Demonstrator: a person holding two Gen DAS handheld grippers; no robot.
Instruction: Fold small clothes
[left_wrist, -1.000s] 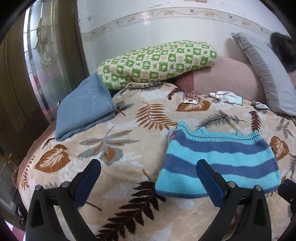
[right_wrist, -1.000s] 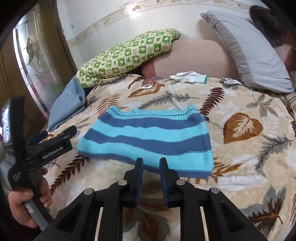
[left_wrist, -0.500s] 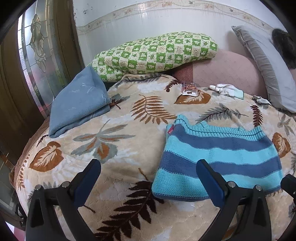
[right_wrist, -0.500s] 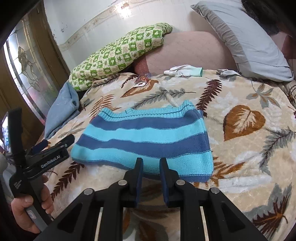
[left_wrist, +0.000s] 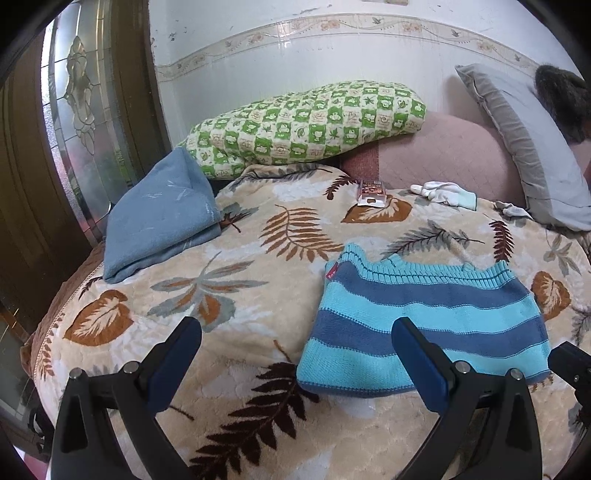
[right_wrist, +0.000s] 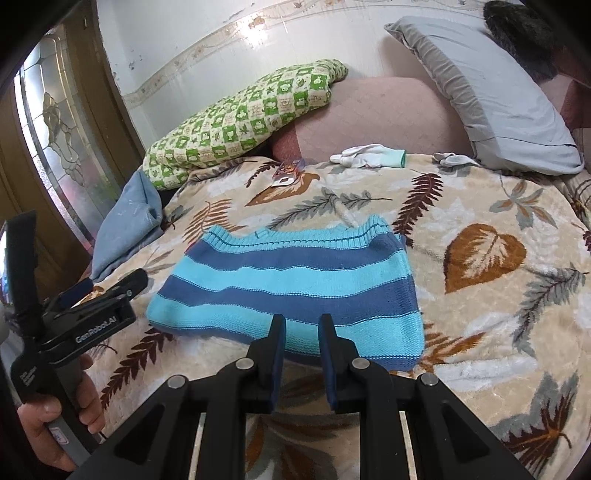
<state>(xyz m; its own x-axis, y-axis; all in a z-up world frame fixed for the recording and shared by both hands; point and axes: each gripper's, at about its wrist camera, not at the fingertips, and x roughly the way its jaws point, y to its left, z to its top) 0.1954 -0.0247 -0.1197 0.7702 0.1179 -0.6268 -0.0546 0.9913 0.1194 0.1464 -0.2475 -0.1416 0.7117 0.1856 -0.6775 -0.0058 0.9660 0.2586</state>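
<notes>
A small knitted sweater (left_wrist: 369, 314) (right_wrist: 288, 280) with light and dark blue stripes lies folded flat on the leaf-patterned blanket (left_wrist: 221, 258), ribbed edge toward the pillows. My left gripper (left_wrist: 295, 325) hovers over the sweater's near left corner, open wide and holding nothing. In the right wrist view, that left gripper (right_wrist: 110, 284) sits in a person's hand, just left of the sweater. My right gripper (right_wrist: 301, 321) hangs above the sweater's near edge. Its jaws stand a narrow gap apart with nothing between them.
A folded blue towel (left_wrist: 162, 214) lies at the blanket's left edge by a glass door (left_wrist: 81, 129). Behind are a green checkered pillow (left_wrist: 303, 122), a grey pillow (left_wrist: 524, 140), white gloves (left_wrist: 443, 192) and a small packet (left_wrist: 371, 192). The bed drops away on the left.
Both views drift a little, and the sweater sits slightly nearer in the right wrist view. The sweater lies as before and neither gripper's jaws have changed.
</notes>
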